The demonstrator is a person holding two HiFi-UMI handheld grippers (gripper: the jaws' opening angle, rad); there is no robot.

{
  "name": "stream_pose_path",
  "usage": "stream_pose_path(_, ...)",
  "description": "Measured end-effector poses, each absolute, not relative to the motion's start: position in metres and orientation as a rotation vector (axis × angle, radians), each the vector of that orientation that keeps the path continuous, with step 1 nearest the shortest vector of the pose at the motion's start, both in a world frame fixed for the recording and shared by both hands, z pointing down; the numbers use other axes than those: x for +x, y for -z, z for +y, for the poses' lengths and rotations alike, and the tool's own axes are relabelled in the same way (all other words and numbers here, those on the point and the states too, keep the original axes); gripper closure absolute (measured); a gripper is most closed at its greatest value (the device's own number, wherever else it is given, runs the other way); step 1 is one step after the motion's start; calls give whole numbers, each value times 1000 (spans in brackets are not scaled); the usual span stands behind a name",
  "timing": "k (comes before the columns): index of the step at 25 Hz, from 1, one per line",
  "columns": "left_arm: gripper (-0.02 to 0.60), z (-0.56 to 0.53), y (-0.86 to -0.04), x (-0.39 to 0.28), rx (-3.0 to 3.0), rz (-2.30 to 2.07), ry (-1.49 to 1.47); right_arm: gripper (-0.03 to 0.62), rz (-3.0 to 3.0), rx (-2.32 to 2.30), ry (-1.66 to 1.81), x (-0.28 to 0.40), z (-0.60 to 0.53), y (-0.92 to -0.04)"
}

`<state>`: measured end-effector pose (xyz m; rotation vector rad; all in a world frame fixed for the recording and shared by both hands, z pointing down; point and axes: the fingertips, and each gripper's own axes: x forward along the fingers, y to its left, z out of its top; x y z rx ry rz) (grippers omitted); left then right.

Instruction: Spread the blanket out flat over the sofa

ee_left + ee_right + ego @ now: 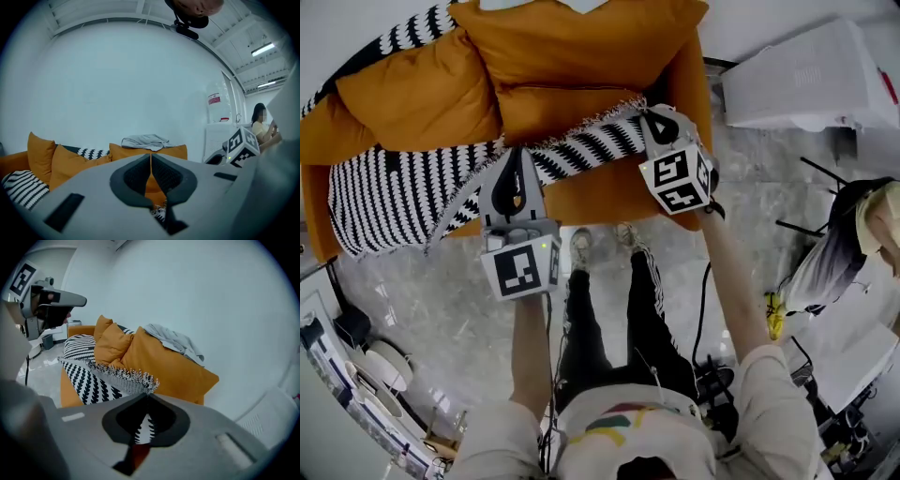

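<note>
A black-and-white patterned blanket with a fringed edge lies bunched on the left of the orange sofa. A strip of it is stretched along the seat front between my two grippers. My left gripper is shut on the blanket's edge in front of the seat, and a scrap of pattern shows low between its jaws. My right gripper is shut on the fringed edge further right, with the tips pinching the fabric. The blanket hangs lifted off the seat between them.
Orange cushions lean against the sofa back, and a grey cloth lies on top of them. A white cabinet stands right of the sofa. A person sits at the right. My own legs stand on the marble floor before the sofa.
</note>
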<state>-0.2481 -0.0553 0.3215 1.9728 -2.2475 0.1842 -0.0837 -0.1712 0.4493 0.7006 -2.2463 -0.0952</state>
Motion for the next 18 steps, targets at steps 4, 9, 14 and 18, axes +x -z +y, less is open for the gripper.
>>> stream_pose_path(4,563,-49,-289,-230,1980,-2241,-180,580,-2253,744,20,-51,-134,-421)
stream_pose_path(9,563,-50,-257,-200,2022,-2193,-179,580,-2236,742,-10,-22,-87,-401)
stream_pose_path(14,563,-65,-249,-161,2143,-2112,-193,580,-2190,770,-24,9,-61,-410)
stream_pose_path(18,563,-70,-260,-134,2209,-2027,-234,580,-2158,781,-60,33,-38,-426)
